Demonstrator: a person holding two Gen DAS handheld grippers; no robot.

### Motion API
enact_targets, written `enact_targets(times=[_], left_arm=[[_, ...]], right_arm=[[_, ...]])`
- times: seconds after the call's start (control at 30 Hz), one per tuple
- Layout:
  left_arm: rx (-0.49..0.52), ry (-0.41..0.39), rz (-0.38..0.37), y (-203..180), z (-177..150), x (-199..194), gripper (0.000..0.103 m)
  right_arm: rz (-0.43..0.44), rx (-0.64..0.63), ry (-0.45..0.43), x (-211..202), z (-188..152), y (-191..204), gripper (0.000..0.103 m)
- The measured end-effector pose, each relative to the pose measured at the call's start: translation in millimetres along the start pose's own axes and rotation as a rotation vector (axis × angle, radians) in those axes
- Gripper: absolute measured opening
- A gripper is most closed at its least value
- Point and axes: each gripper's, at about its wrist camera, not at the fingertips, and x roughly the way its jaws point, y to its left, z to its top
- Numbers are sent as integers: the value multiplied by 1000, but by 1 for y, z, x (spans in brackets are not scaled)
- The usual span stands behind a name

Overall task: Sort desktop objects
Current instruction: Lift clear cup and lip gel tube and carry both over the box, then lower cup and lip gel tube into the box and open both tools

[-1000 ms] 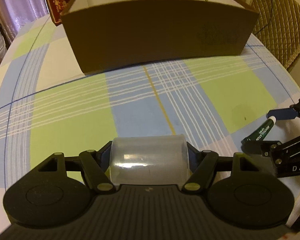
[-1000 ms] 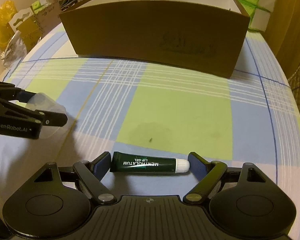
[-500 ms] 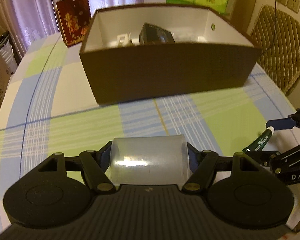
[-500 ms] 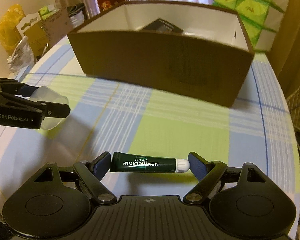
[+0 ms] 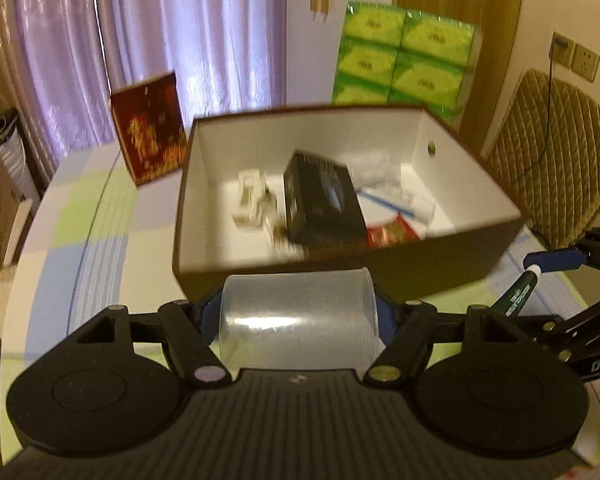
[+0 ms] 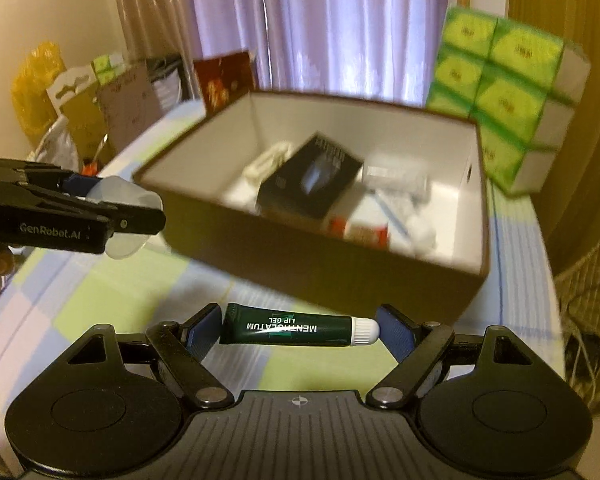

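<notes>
My left gripper (image 5: pixel 298 314) is shut on a clear plastic cup (image 5: pixel 300 324) held sideways, raised just before the near wall of the brown cardboard box (image 5: pixel 440 268). My right gripper (image 6: pixel 300 326) is shut on a dark green Mentholatum lip gel tube (image 6: pixel 288 329) with a white cap, held lengthwise between the blue pads. The box (image 6: pixel 340 268) lies ahead, its white inside holding a black carton (image 5: pixel 322 204), white items and a red packet (image 5: pixel 392 234). Each gripper shows in the other's view: the left gripper (image 6: pixel 112 210) with the cup, the right gripper (image 5: pixel 540 280) with the tube.
A red and gold box (image 5: pixel 150 126) stands behind the carton box at left. Green tissue packs (image 5: pixel 404 62) are stacked behind it. A padded chair (image 5: pixel 556 160) is at right. The checked tablecloth (image 6: pixel 112 292) covers the round table; bags and cardboard (image 6: pixel 80 100) sit beyond the left edge.
Both grippers have risen with their objects and moved toward the box, so its inside now shows from above. The grips on cup and tube are unchanged.
</notes>
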Motion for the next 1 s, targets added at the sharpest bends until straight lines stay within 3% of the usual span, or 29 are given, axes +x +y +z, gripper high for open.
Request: enact_targets(times=[0.23,0.43,1.0], left_arm=[[53,-39,5,6,41,18,69],[74,17,-10,10,63,49,69],[131,192,-51,17,66,120,69]], right_arm=[[-33,-12,-82,6,51,-22,81],[-48,1,-77,28,79,-39,81],[-82,-113,69,83,83,-72,81]])
